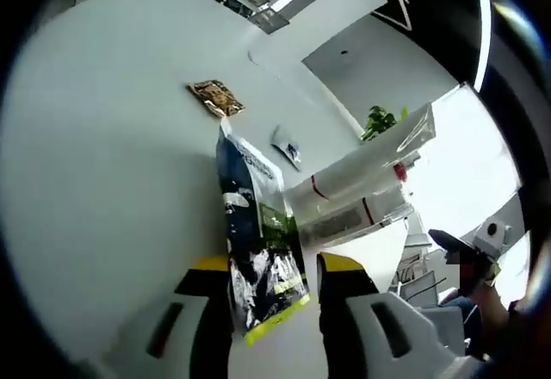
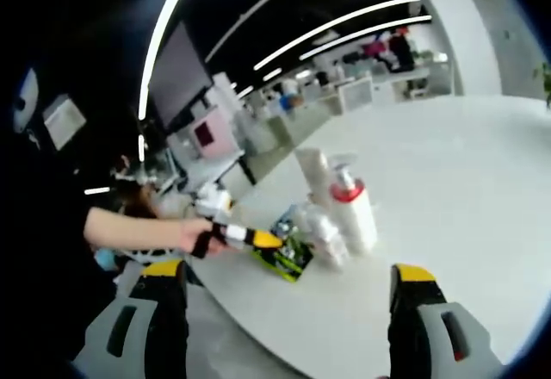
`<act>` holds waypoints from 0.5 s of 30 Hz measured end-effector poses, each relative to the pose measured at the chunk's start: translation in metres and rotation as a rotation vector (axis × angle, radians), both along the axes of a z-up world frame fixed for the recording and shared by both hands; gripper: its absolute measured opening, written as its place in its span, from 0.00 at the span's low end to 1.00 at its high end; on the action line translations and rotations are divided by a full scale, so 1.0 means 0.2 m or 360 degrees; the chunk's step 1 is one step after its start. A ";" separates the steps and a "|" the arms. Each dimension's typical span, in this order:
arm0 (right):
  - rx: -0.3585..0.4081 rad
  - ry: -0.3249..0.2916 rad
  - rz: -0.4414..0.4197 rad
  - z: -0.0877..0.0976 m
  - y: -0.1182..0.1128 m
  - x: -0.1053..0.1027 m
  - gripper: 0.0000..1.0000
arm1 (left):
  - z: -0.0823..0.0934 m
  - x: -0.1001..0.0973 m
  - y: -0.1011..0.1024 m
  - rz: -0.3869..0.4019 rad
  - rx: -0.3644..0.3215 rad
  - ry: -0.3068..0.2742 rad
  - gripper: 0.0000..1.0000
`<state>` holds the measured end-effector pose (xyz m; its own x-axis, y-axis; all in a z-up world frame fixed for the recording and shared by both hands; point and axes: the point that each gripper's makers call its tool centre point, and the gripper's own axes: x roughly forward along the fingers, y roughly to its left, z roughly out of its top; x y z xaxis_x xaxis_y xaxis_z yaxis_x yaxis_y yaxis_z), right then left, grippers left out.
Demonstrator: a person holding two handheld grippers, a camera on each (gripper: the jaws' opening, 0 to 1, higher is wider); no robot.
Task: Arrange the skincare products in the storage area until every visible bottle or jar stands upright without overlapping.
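In the left gripper view my left gripper (image 1: 275, 269) is shut on a dark printed packet (image 1: 254, 224) with a yellow-green edge, which stands up between the yellow-tipped jaws. Behind it are white bottles with red bands (image 1: 349, 191) and a clear plastic box (image 1: 411, 134). The right gripper view has the same packet (image 2: 286, 258) on the white table, with the left gripper (image 2: 258, 239) pinching it, held by a person's hand. A white pump bottle with a red collar (image 2: 353, 211) and smaller white bottles (image 2: 324, 234) stand beside the packet. My right gripper (image 2: 288, 274) hangs open, short of the group.
A brown packet (image 1: 215, 97) and a small white packet (image 1: 288, 145) lie farther out on the white table (image 1: 103, 181). The table's curved edge (image 2: 258, 332) runs close in front of my right jaws. A person (image 1: 482, 263) sits at the right, with office desks beyond.
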<state>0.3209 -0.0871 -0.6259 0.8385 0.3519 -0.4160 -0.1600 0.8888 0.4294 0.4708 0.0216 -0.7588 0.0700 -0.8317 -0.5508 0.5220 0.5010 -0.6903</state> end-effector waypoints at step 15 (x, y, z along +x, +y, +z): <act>-0.0006 0.0004 0.0009 0.00 0.00 -0.01 0.99 | 0.01 -0.03 0.03 -0.0070 0.0108 -0.0152 0.51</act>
